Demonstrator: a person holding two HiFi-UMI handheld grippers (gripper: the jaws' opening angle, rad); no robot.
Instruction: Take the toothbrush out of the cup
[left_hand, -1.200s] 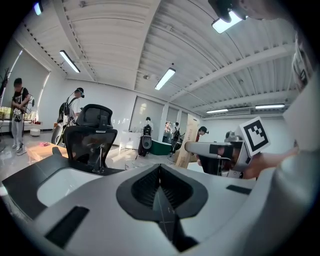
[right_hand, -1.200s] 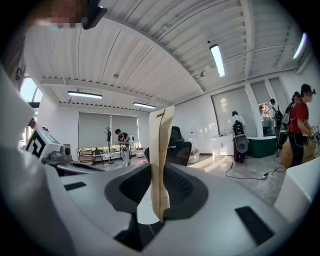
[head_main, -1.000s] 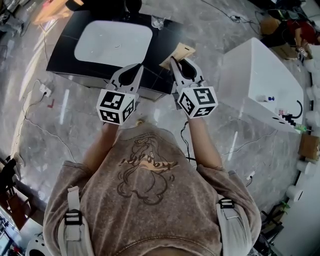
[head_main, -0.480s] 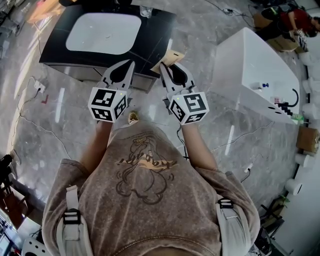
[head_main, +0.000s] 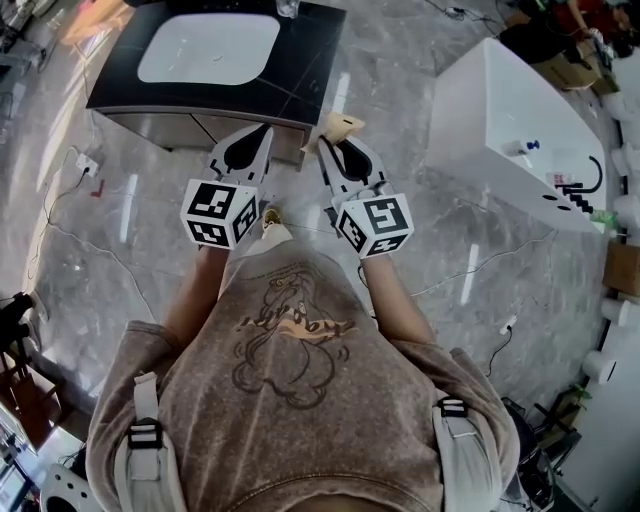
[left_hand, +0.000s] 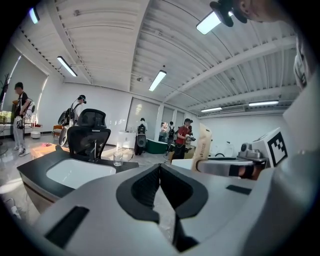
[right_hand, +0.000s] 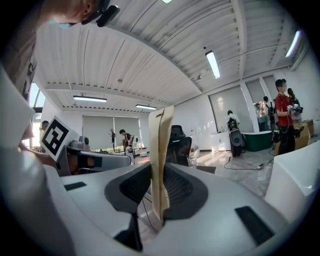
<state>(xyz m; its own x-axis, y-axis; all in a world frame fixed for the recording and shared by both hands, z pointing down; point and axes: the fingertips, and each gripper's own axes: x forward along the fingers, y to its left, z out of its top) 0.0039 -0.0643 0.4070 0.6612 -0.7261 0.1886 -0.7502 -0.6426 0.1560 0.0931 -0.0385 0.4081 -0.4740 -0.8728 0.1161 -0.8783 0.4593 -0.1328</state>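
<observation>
- The left tongs (head_main: 262, 138) are closed on nothing. The right tongs (head_main: 328, 150) grip a flat tan packet (head_main: 341, 126).
- The cup (head_main: 288, 8), a clear glass, stands on the black table (head_main: 312, 55), well apart from both tongs. It lies about 1 o'clock from the left and 11 o'clock from the right.
- No toothbrush can be made out in it, so its long axis cannot be told. The empty left tongs look likelier to reach.

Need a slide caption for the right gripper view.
Right hand-held gripper clamped on an upright flat tan packet, office chair beyond.
</observation>
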